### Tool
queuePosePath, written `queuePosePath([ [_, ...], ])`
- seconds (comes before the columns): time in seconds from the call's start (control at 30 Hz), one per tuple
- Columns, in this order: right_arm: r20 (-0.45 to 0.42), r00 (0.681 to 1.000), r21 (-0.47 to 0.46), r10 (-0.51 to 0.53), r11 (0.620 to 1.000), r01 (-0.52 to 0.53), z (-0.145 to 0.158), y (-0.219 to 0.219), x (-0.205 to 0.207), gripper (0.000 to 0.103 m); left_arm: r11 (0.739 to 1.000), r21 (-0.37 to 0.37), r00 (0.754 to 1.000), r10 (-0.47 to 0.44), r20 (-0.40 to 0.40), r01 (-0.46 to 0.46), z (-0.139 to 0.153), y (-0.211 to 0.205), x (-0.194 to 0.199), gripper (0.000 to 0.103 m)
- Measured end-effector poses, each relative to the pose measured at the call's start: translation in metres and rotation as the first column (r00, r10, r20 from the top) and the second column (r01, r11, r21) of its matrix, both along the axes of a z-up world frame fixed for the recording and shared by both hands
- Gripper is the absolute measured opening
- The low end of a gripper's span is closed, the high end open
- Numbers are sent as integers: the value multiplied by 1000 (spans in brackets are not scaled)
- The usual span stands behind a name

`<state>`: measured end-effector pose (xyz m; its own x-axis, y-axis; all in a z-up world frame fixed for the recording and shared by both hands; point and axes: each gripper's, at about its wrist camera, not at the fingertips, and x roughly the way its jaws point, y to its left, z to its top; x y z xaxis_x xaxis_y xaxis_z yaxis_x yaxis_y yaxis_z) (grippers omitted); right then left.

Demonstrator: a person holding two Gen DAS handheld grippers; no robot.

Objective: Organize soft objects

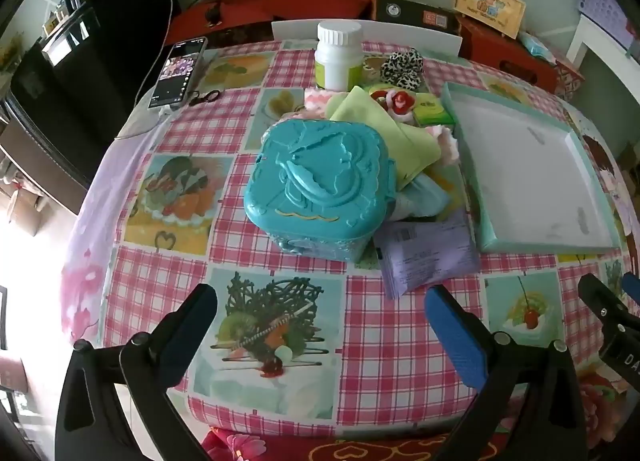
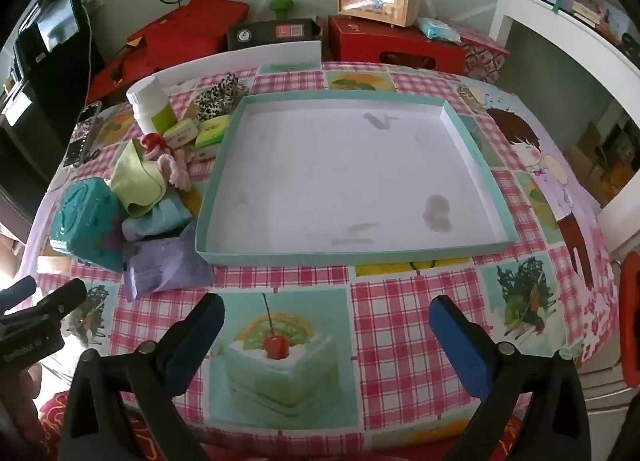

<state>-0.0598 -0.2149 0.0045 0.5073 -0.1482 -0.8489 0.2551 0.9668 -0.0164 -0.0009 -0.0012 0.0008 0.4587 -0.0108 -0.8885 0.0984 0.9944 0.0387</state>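
You are holding both grippers low over the near edge of a worktop [image 2: 400,301] covered in a pink checked cloth with cake pictures. The left gripper [image 1: 320,321] and the right gripper [image 2: 326,325] are both standing with jaws wide, nothing between them.

The sorting looks as though it is only beginning. One shallow teal tray [image 2: 472,133] is lying in front of your right gripper, its white floor bare.

The soft things are sitting in a heap just left of the tray. Counting them: one purple tissue pack [image 2: 164,265] nearest you, touching the tray's near left corner; one pale blue pack [image 2: 156,217] behind it; one light green cloth [image 2: 136,181]; one pink knitted piece with a red flower [image 2: 172,165]; one leopard-print scrunchie [image 2: 216,97] at the far end. Two small green packets [image 2: 196,133] are lying beside the tray.

Hard items are mixed in: one teal plastic case [image 1: 316,181], one white bottle [image 1: 338,57], one phone [image 1: 178,71].

The likely next move is reaching left to the purple pack, closing gently on its middle, and carrying it over the tray's low wall.
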Motion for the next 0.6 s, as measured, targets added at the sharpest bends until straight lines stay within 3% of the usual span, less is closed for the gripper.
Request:
queuePosePath([
  [0.6,-16,1000,-9,-7,1000,7,1,1,-6,103,999,22,999,-27,21,27,8,-8,-3,103],
])
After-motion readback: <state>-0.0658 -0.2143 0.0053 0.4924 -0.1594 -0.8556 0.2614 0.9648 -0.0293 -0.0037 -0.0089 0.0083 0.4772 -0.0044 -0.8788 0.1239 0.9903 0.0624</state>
